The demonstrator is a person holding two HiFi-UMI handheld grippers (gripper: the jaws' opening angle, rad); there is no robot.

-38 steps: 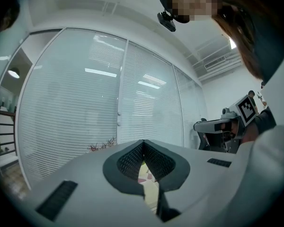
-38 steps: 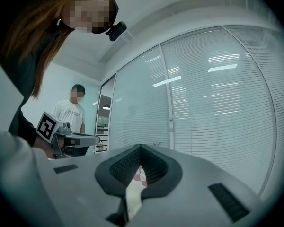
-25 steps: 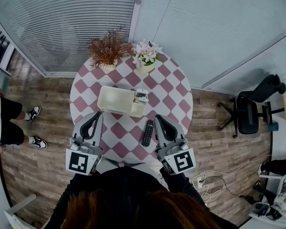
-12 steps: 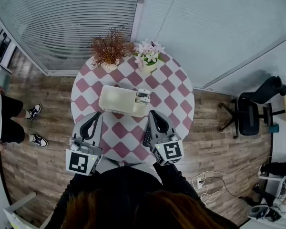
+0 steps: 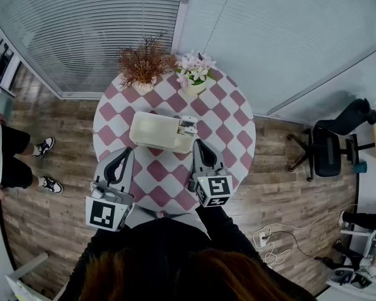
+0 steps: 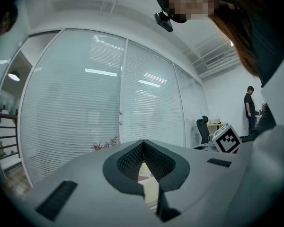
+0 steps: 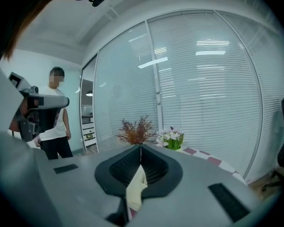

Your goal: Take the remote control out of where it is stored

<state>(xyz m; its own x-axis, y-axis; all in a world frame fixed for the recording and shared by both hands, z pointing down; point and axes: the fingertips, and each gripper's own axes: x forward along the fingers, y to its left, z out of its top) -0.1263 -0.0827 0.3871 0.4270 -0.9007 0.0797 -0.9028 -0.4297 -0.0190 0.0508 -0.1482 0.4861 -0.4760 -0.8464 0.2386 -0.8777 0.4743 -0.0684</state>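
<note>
Hovering over the table (image 5: 235, 137), the right gripper (image 5: 199, 143) is pointing at the box (image 5: 141, 130), where the remote (image 5: 187, 126) is sitting in the right-end compartment. Both it and the left gripper (image 5: 129, 150) are showing jaws pressed together, empty. Reaching seems underway; next, the right jaws need opening around the remote.

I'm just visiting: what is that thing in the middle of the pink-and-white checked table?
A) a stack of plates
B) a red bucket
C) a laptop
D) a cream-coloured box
D: the head view shows a cream-coloured box in the middle of the table, on the near side of the dried plant and the flowers.
</note>
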